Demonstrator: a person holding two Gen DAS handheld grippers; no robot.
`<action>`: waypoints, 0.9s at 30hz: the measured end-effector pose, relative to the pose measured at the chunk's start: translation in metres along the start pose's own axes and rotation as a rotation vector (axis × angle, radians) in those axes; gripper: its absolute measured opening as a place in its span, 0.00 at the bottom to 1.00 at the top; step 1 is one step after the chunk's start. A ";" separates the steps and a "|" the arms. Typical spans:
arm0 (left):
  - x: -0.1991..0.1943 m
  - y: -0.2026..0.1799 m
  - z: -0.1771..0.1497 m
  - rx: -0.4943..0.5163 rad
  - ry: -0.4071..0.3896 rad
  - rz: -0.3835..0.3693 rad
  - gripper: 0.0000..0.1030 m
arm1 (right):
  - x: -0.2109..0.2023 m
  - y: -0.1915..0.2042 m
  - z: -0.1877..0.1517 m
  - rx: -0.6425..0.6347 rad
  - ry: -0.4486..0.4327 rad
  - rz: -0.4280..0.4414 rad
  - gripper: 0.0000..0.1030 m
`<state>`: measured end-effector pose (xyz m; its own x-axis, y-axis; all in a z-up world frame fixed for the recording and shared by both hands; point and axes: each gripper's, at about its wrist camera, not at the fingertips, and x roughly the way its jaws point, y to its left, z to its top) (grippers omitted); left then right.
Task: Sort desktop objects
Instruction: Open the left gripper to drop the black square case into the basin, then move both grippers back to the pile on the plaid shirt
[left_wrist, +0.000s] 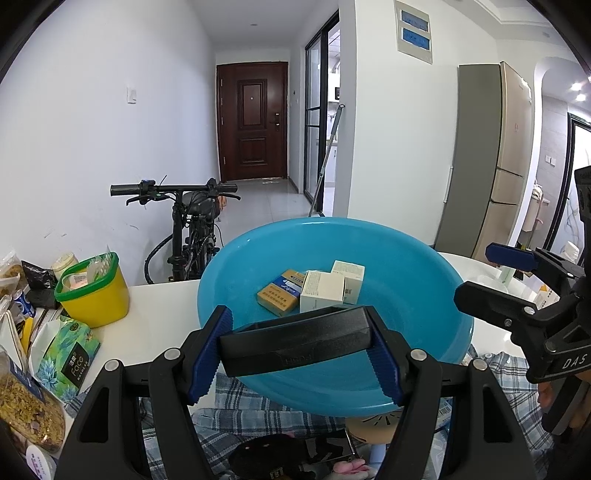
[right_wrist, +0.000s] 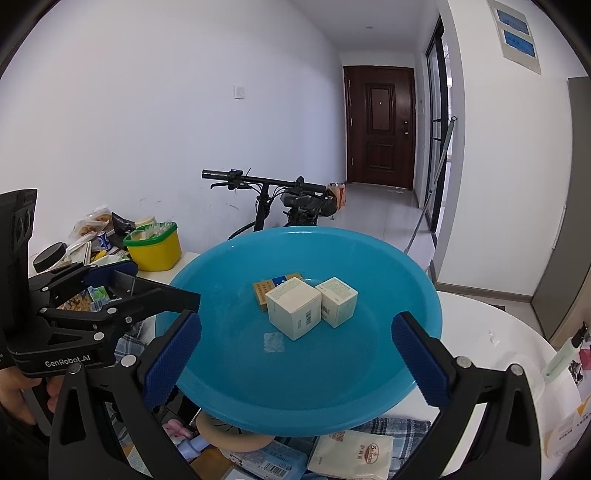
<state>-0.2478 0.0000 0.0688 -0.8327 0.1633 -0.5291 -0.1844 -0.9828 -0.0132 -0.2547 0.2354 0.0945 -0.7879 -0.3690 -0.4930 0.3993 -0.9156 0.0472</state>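
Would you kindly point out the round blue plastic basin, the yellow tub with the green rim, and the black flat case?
Round blue plastic basin (right_wrist: 369, 369), right wrist view, bare inner wall.
Yellow tub with green rim (left_wrist: 98, 301), left wrist view, front side.
Black flat case (left_wrist: 295, 341), left wrist view, front face.

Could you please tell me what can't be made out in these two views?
- Left wrist view: the held black case hides the blue basin near rim.
- Right wrist view: white boxes cover most of the yellow pack.
- Both views: box print too small.

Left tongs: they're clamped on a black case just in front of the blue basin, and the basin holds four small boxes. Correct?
Not quite. The blue basin holds three boxes, not four: two white ones and an orange-and-blue pack behind them, as the right wrist view shows. The left tongs do grip the black case.
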 end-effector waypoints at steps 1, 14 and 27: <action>0.000 0.000 0.000 0.001 0.000 0.001 0.71 | 0.000 0.000 0.000 0.000 0.001 -0.001 1.00; -0.003 -0.006 0.001 0.025 -0.020 0.021 1.00 | 0.000 -0.005 0.000 0.007 0.007 -0.019 1.00; -0.006 0.009 0.003 -0.037 -0.045 0.034 1.00 | 0.000 -0.005 -0.001 0.021 0.003 -0.023 1.00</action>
<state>-0.2457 -0.0098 0.0748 -0.8608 0.1331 -0.4912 -0.1370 -0.9902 -0.0283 -0.2563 0.2402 0.0935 -0.7955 -0.3474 -0.4964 0.3709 -0.9271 0.0544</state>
